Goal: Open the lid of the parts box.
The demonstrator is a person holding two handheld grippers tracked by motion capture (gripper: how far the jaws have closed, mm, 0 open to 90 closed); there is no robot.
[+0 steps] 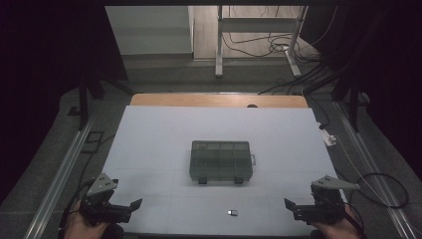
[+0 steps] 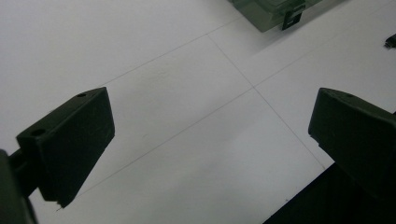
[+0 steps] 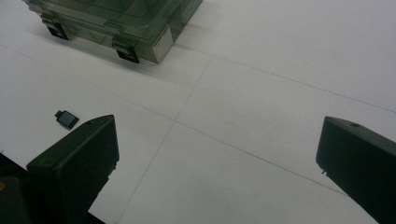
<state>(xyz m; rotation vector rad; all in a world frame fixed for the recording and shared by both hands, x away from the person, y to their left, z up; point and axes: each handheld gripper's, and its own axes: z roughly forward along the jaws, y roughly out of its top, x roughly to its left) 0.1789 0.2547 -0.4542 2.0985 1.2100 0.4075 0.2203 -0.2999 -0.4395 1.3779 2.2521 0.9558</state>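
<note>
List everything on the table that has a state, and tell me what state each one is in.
Compartment box: lid shut, lying flat mid-table.
Small dark part: loose on the table, untouched.
Left gripper: open, holding nothing.
Right gripper: open, holding nothing.

I'm in a lab or test room. My white table (image 1: 149,144) sits between rails (image 1: 59,169), with loose cables (image 1: 278,47) across the floor (image 1: 164,74).
</note>
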